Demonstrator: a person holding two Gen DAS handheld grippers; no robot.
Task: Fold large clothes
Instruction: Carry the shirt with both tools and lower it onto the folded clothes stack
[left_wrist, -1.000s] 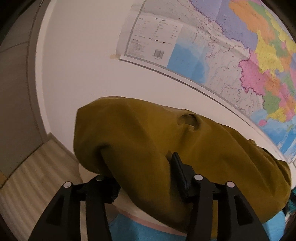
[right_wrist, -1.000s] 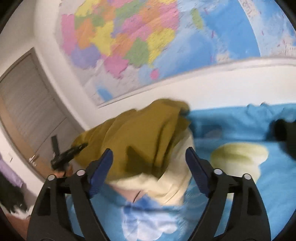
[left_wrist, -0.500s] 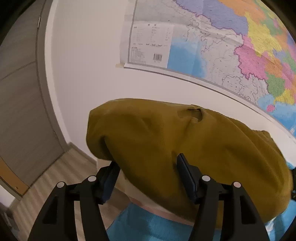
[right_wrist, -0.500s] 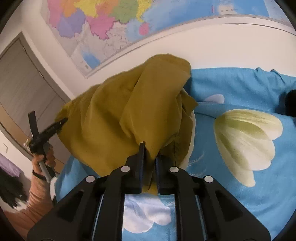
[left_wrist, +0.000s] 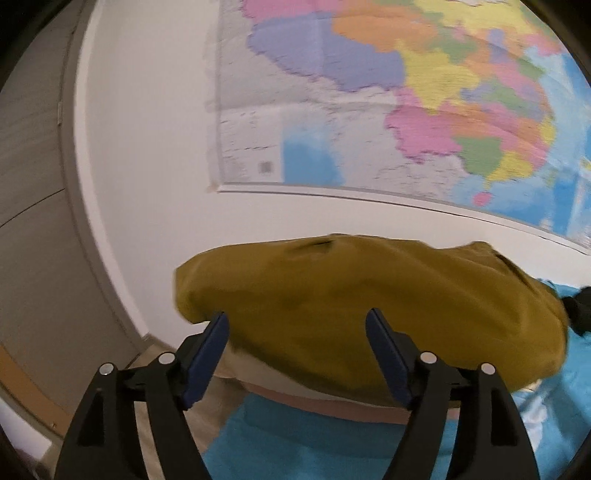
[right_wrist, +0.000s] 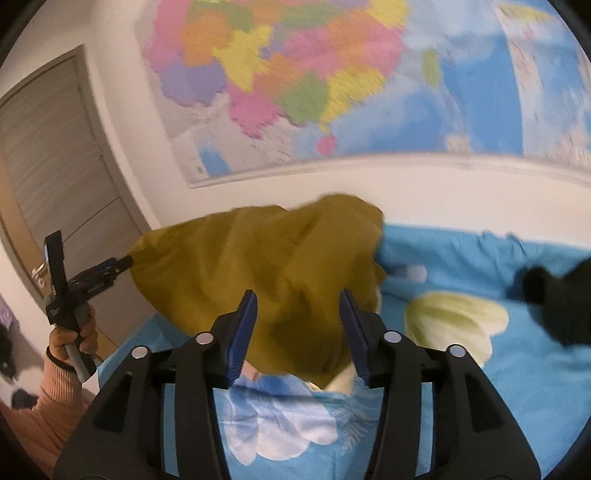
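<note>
**Inventory: mustard garment on bed, both claws let go**

1. Wall map (left_wrist: 424, 110) – big, multi-coloured, blurred in both views. Left wrist view shows its lower left corner and white border; right wrist view shows more of the blue sea area to the right.
2. Bed cover (right_wrist: 461, 387) – bright blue with a pale yellow-green flower and white petals. Right wrist view shows most of it; left wrist view only a strip at the bottom.
3. Mustard garment (left_wrist: 369, 306) – bunched in a rounded heap at the bed's left end, near the wall, on top of a cream layer. Same heap in right wrist view (right_wrist: 258, 269).
4. Door (right_wrist: 48, 155) – grey, panelled, handle seen only in right wrist view; left wrist view shows just its edge and frame.
5. Black item (right_wrist: 557, 299) – on the bed at far right, blurred, can't tell what.
6. Right gripper (right_wrist: 298, 332) – jaws have just been opening, about half wide, garment seen between them, pads not pressing it.
7. Left gripper (left_wrist: 297, 350) – jaws wide, have just been opening; cloth lies beyond the tips, pads clear of it. Right wrist view alone shows it from outside (right_wrist: 125, 263), tip at the heap's left edge.
8. Person's hand (right_wrist: 74, 339) – on the left gripper's handle, orange ribbed sleeve below; right wrist view only.
</note>
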